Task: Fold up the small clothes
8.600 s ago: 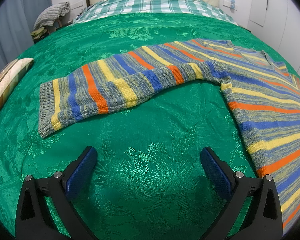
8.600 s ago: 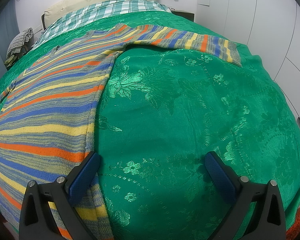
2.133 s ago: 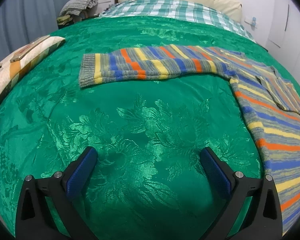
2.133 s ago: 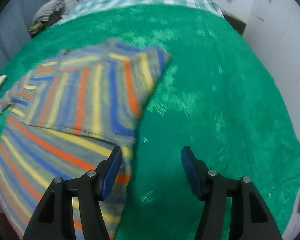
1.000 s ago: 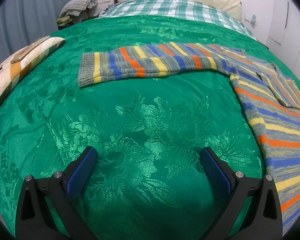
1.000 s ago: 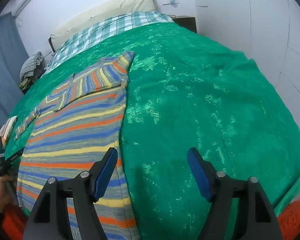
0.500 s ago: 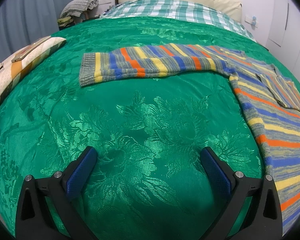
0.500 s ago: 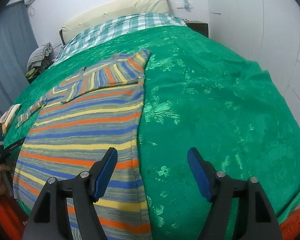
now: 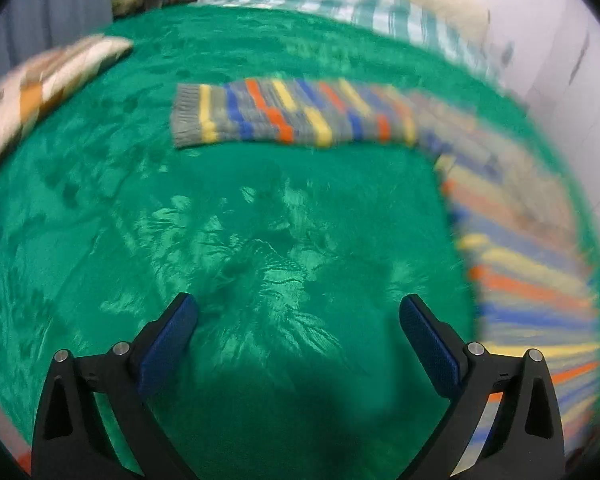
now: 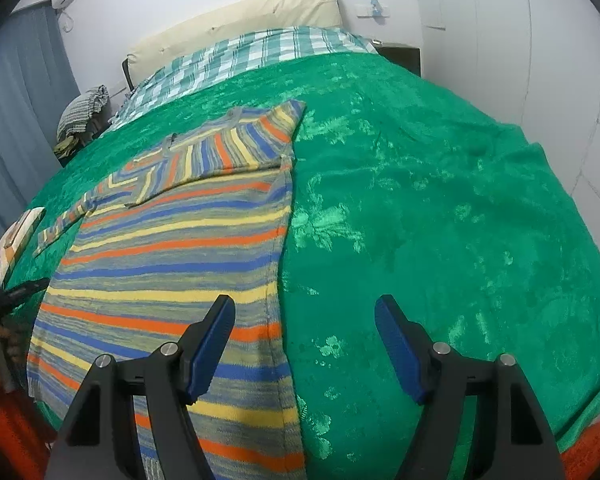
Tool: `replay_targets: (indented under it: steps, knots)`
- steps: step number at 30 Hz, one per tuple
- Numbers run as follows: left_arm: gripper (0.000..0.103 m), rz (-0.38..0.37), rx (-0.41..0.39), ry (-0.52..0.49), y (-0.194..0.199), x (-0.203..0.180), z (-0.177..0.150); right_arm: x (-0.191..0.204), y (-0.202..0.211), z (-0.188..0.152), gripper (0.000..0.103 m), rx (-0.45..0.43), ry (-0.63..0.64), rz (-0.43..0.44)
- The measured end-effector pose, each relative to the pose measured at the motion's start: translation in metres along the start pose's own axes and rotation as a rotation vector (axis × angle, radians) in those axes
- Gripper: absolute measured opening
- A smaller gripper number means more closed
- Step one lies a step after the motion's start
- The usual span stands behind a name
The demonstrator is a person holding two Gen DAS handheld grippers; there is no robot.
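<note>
A green bedspread [image 10: 440,208] covers the bed. On it the striped sweater [image 10: 172,248] lies flat, one sleeve folded across its chest, the other sleeve [image 9: 284,116] stretched out sideways. The left gripper [image 9: 298,332] hangs over bare bedspread, jaws wide and empty. The right gripper [image 10: 304,340] straddles the sweater's side edge, jaws apart, gripping nothing.

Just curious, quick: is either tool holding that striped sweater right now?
Left tool: open, empty, above the green bedspread.
Right tool: open, empty, over the striped sweater's edge.
</note>
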State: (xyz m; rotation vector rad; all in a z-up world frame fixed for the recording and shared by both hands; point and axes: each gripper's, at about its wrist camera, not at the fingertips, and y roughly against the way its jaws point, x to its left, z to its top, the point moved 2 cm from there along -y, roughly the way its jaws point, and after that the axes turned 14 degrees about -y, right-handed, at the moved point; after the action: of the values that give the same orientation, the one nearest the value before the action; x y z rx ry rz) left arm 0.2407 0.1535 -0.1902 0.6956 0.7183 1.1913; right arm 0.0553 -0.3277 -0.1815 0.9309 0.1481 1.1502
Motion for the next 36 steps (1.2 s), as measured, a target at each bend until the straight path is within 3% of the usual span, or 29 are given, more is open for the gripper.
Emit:
replay_targets:
  steps: [4, 6, 8, 12, 14, 15, 16, 18, 23, 28, 31, 33, 35, 36]
  knots:
    - [0.102, -0.008, -0.104, 0.221, 0.026, 0.068, 0.023, -0.001, 0.002, 0.002, 0.072, -0.005, -0.007, 0.019]
    - [0.101, -0.016, -0.084, 0.322, 0.017, 0.106, 0.042, -0.002, -0.001, 0.003, 0.072, 0.008, -0.015, 0.029]
    - [0.1, -0.028, -0.043, 0.35, 0.0, 0.126, 0.063, -0.002, -0.003, 0.004, 0.072, 0.015, -0.02, 0.035]
    - [0.084, -0.09, 0.041, 0.285, -0.047, 0.13, 0.109, 0.0, -0.006, 0.004, 0.072, 0.02, -0.016, 0.028]
    - [0.072, -0.096, 0.1, 0.3, -0.071, 0.129, 0.115, 0.0, -0.007, 0.003, 0.072, 0.023, -0.014, 0.024]
    - [0.047, -0.108, 0.123, 0.309, -0.082, 0.127, 0.115, 0.001, -0.007, 0.002, 0.072, 0.025, -0.01, 0.02]
    - [0.005, -0.107, 0.136, 0.305, -0.088, 0.123, 0.114, 0.001, -0.007, 0.002, 0.072, 0.026, -0.005, 0.016]
    - [0.004, -0.062, 0.149, 0.254, -0.086, 0.111, 0.119, 0.002, -0.008, 0.001, 0.072, 0.027, -0.002, 0.013]
    - [0.004, -0.048, -0.005, -0.054, -0.015, 0.025, 0.185, 0.001, -0.006, 0.002, 0.072, 0.027, -0.019, 0.034]
    - [0.004, -0.163, -0.133, -0.324, 0.04, -0.116, 0.241, 0.003, -0.002, 0.007, 0.072, 0.03, -0.04, 0.094]
    - [0.004, -0.251, -0.157, -0.432, 0.035, -0.204, 0.24, 0.004, -0.001, 0.007, 0.072, 0.032, -0.048, 0.112]
    - [0.006, -0.317, -0.143, -0.485, 0.01, -0.264, 0.222, 0.002, 0.001, 0.008, 0.072, 0.03, -0.056, 0.115]
    - [0.038, -0.362, -0.068, -0.514, -0.02, -0.302, 0.196, 0.0, 0.002, 0.008, 0.072, 0.031, -0.058, 0.112]
    - [0.069, -0.356, -0.003, -0.523, -0.037, -0.317, 0.178, -0.002, 0.002, 0.009, 0.072, 0.03, -0.059, 0.105]
